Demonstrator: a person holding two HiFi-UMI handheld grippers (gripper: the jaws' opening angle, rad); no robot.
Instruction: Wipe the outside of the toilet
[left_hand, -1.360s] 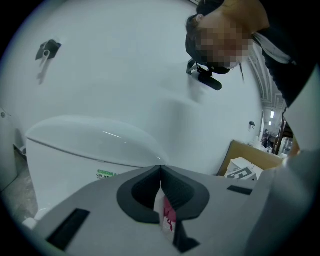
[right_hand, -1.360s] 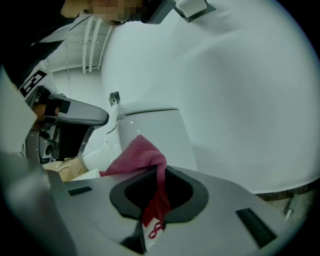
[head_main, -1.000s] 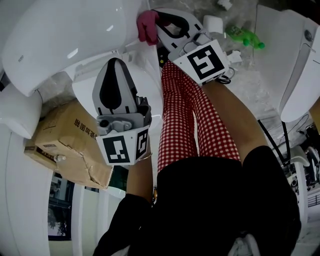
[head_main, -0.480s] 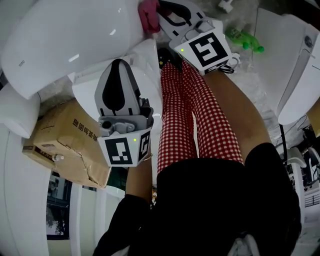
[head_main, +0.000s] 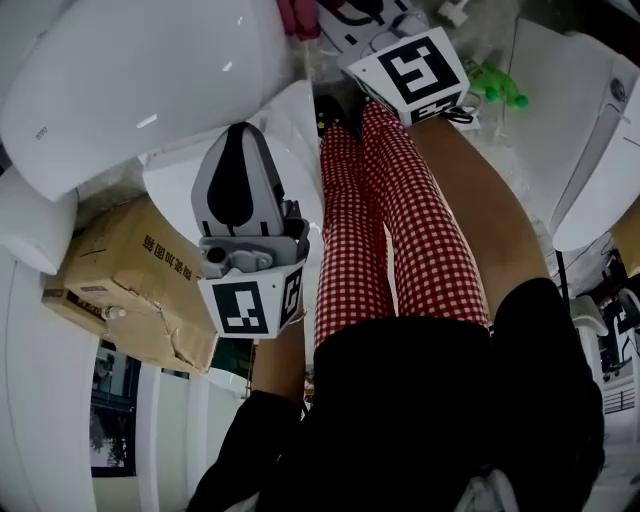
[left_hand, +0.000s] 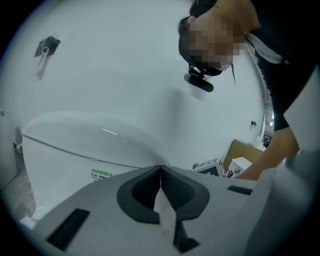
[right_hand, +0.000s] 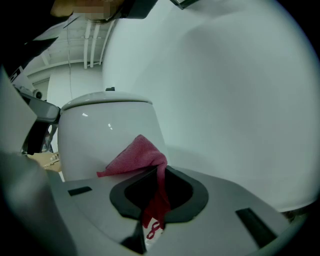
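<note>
At right claw: clamped on crumpled pink fabric cloth, held just beside glossy white ceramic toilet. At left claw: pressed together, empty, facing green-labelled white ceramic tank.

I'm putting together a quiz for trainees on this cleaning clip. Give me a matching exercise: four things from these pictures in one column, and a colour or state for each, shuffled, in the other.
1. cloth
2. left tongs
3. cardboard box
4. bottle

A. green
B. closed together
C. brown
D. pink, pinched in the right tongs

Pairs: 1-D, 2-B, 3-C, 4-A.
</note>
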